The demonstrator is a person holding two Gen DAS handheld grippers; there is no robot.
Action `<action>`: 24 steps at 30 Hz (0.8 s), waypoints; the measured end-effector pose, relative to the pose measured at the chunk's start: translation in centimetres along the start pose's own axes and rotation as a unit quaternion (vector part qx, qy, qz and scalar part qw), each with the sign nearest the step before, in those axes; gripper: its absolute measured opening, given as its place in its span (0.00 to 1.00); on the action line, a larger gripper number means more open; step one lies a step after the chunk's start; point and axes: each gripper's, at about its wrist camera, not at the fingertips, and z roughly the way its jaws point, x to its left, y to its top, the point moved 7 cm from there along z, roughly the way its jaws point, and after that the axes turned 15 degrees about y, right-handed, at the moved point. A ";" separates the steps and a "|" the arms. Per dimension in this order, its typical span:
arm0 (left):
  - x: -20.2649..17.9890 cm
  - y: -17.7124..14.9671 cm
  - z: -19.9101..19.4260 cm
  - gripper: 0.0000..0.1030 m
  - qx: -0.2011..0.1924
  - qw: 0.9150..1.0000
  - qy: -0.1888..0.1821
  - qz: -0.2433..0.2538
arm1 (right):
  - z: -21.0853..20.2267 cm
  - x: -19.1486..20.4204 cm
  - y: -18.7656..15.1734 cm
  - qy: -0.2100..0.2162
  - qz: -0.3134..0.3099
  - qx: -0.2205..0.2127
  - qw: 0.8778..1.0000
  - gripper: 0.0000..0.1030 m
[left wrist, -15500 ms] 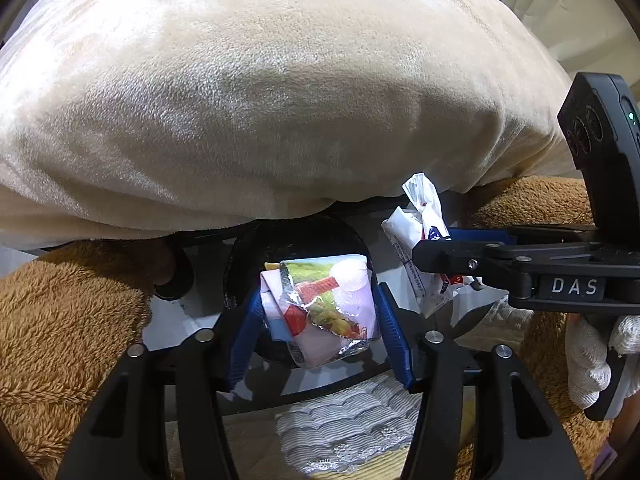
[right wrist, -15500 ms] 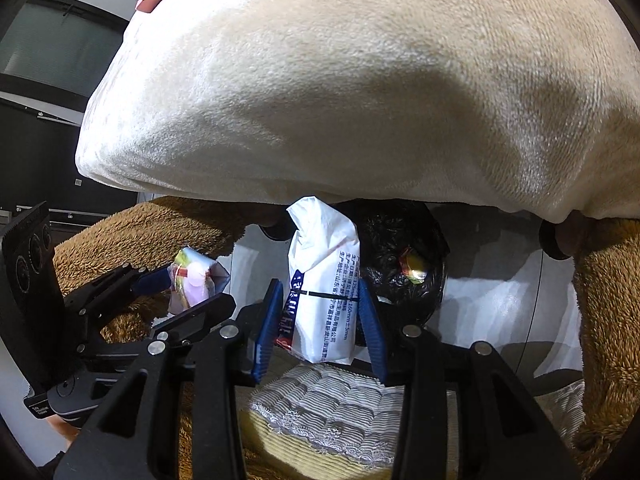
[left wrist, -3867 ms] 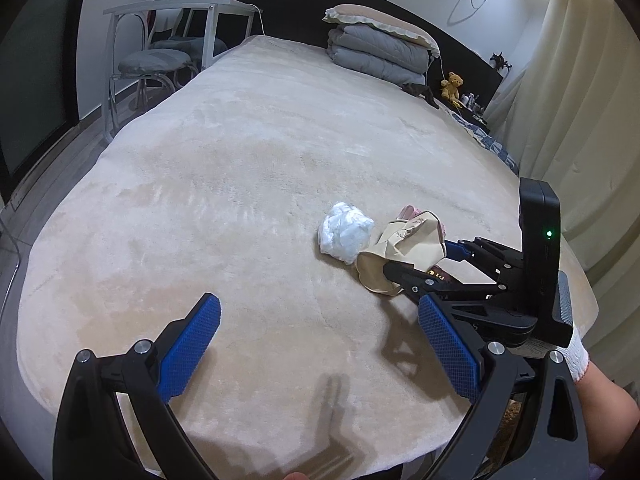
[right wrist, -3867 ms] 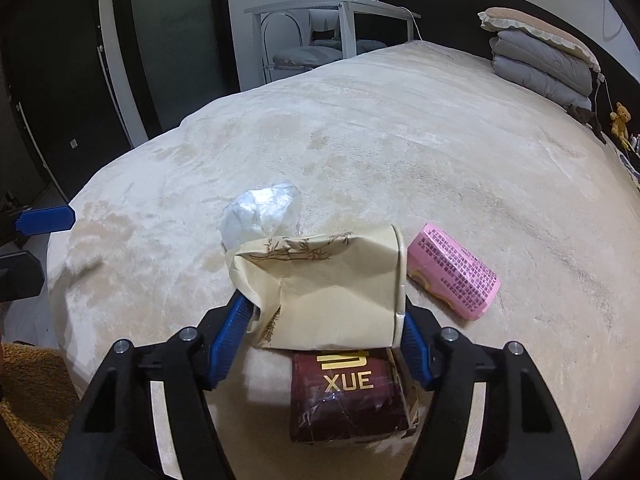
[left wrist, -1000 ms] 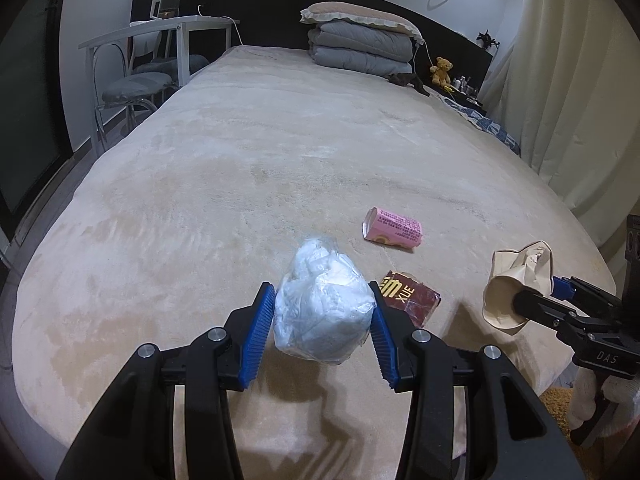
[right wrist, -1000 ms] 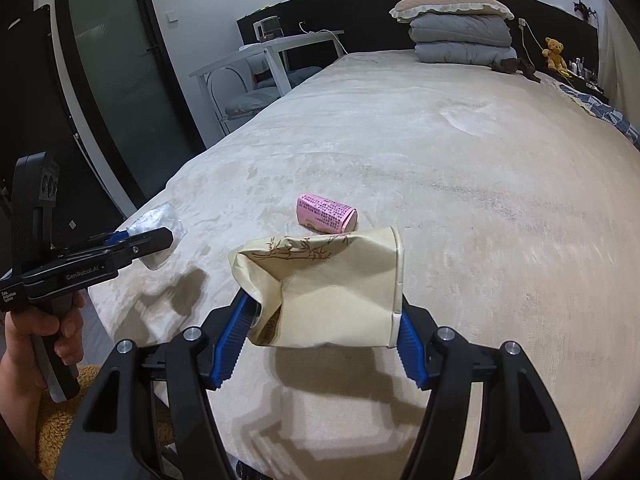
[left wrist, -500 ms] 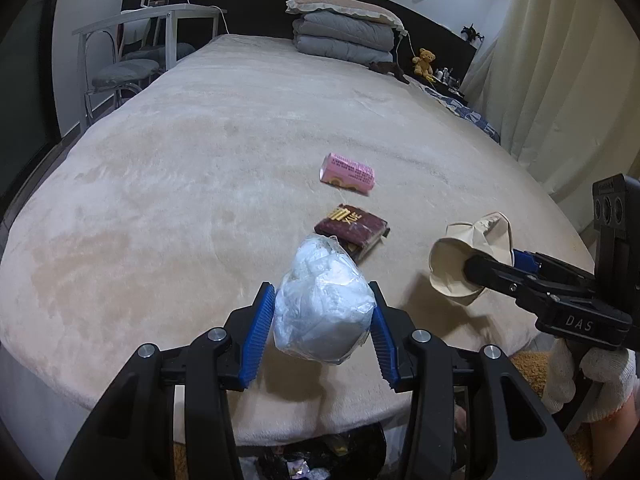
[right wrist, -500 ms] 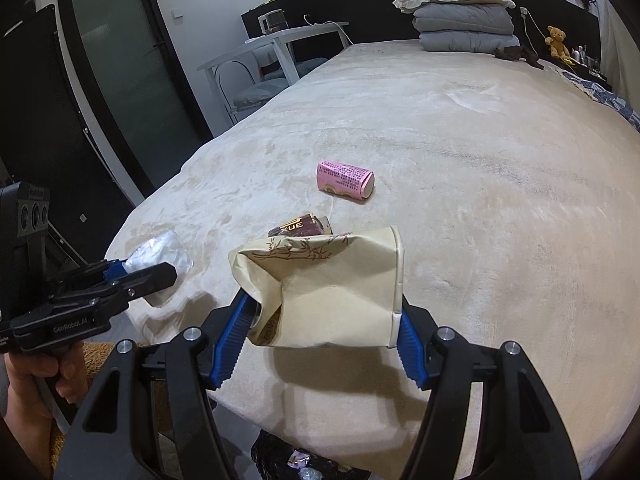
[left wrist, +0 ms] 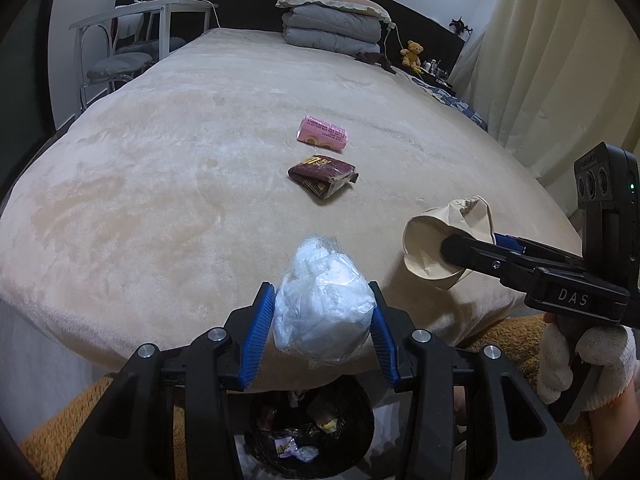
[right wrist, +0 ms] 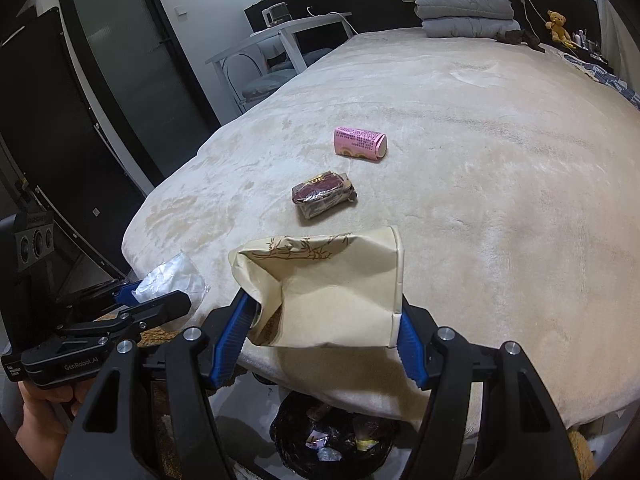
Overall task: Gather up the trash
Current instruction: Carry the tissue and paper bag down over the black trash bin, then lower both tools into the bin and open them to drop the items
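My left gripper (left wrist: 320, 332) is shut on a crumpled clear plastic bag (left wrist: 322, 316), held past the bed's foot edge above a black-lined trash bin (left wrist: 312, 436). My right gripper (right wrist: 326, 328) is shut on a crushed beige paper cup (right wrist: 332, 296), also above the bin (right wrist: 332, 440). The cup shows at the right in the left wrist view (left wrist: 436, 240); the plastic bag shows at the left in the right wrist view (right wrist: 172, 280). A dark red wrapper (left wrist: 322, 176) (right wrist: 322, 196) and a pink packet (left wrist: 322, 136) (right wrist: 360, 144) lie on the bed.
The beige bed (left wrist: 180, 180) fills both views, with folded grey bedding (left wrist: 332, 28) at its head. A white desk and chair (left wrist: 132, 40) stand at the left, curtains (left wrist: 560, 60) at the right. A brown fluffy rug (left wrist: 60, 440) surrounds the bin. A dark door (right wrist: 132, 60) is left.
Both grippers have pulled back from the bed with their loads and dropped lower. The trash bin now shows more fully below them.
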 end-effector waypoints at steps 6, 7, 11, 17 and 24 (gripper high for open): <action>-0.2 -2.0 -0.3 0.43 0.009 1.000 -0.002 0.002 | 0.0 0.8 -1.8 0.010 0.005 0.013 1.000 0.63; -0.1 -2.3 -0.3 0.43 0.012 1.000 -0.002 0.002 | 0.0 1.0 -2.1 0.012 0.006 0.016 1.000 0.63; 0.0 -3.7 0.0 0.43 0.027 1.000 0.004 0.003 | 0.2 1.2 -3.5 0.015 0.016 0.030 0.999 0.63; -0.1 -5.1 0.5 0.43 0.046 0.999 0.007 0.006 | 0.7 1.5 -5.6 0.024 0.028 0.054 0.998 0.63; 0.1 -7.1 1.7 0.43 0.083 0.996 0.013 0.002 | 1.4 2.0 -7.6 0.034 0.032 0.081 0.996 0.63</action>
